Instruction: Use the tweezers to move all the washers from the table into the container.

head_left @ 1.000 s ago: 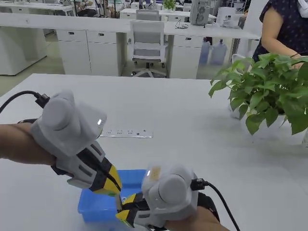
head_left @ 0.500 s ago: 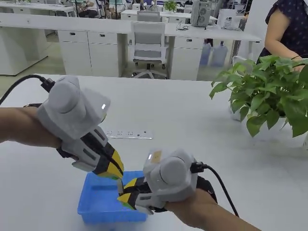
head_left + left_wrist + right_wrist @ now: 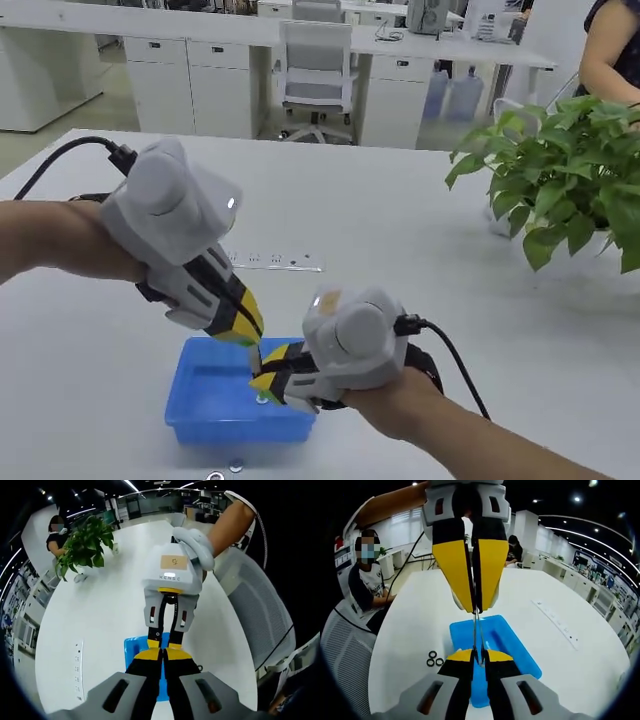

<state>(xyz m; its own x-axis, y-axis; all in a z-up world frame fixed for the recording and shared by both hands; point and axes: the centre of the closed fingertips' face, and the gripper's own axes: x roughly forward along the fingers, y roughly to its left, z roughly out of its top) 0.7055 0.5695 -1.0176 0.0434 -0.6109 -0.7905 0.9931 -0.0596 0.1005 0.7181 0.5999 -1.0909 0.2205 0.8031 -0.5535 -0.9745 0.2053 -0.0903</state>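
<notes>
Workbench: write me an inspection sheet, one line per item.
Surface: white table, bare in the middle.
Job's things: blue container near the person; washers on the table beside it; tweezers held above the container.
Clutter: nothing seen.
Grippers: left tool and right tool meet tip to tip, both apparently shut on the tweezers.
Cables: black cables trail from both tools.
Surroundings: socket strip set in the table, potted plant, office chair, a person behind the plant.
</notes>
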